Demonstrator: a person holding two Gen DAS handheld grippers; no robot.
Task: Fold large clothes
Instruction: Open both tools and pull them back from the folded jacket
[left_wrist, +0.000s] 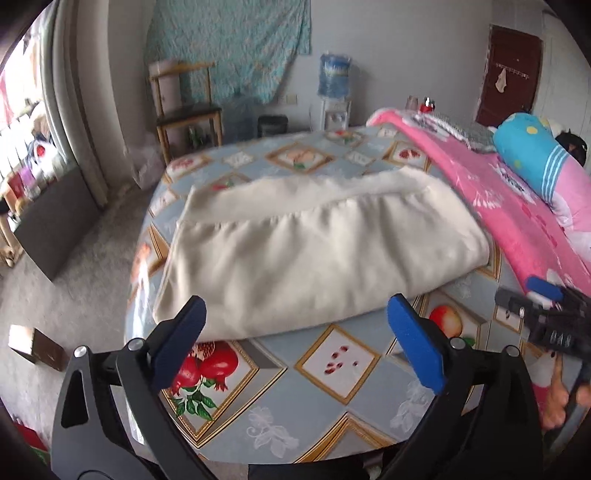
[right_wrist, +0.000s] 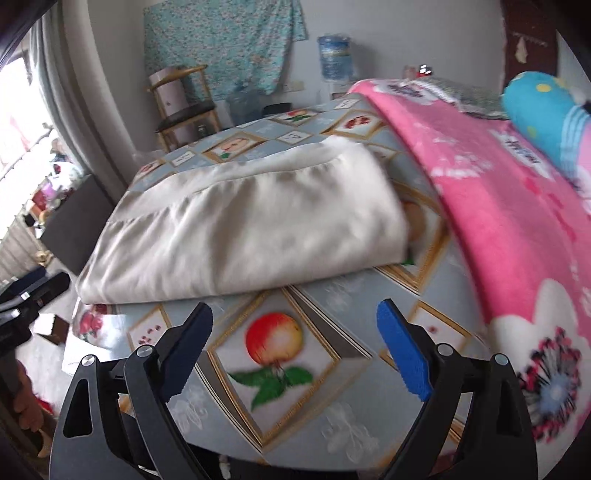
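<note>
A cream-white cloth (left_wrist: 314, 251) lies folded into a thick rectangle on the bed's fruit-patterned sheet (left_wrist: 332, 369); it also shows in the right wrist view (right_wrist: 251, 229). My left gripper (left_wrist: 295, 317) is open and empty, just short of the cloth's near edge, its left finger over the near left corner. My right gripper (right_wrist: 295, 325) is open and empty above the sheet (right_wrist: 277, 387), a little before the cloth's near edge. The right gripper also shows at the right edge of the left wrist view (left_wrist: 546, 310).
A pink blanket (right_wrist: 498, 221) and a blue plush toy (left_wrist: 532, 151) lie along the right of the bed. A wooden chair (left_wrist: 184, 107), a water dispenser (left_wrist: 334, 92) and a dark door (left_wrist: 509, 74) stand at the far wall. A small box (left_wrist: 35, 347) sits on the carpet at left.
</note>
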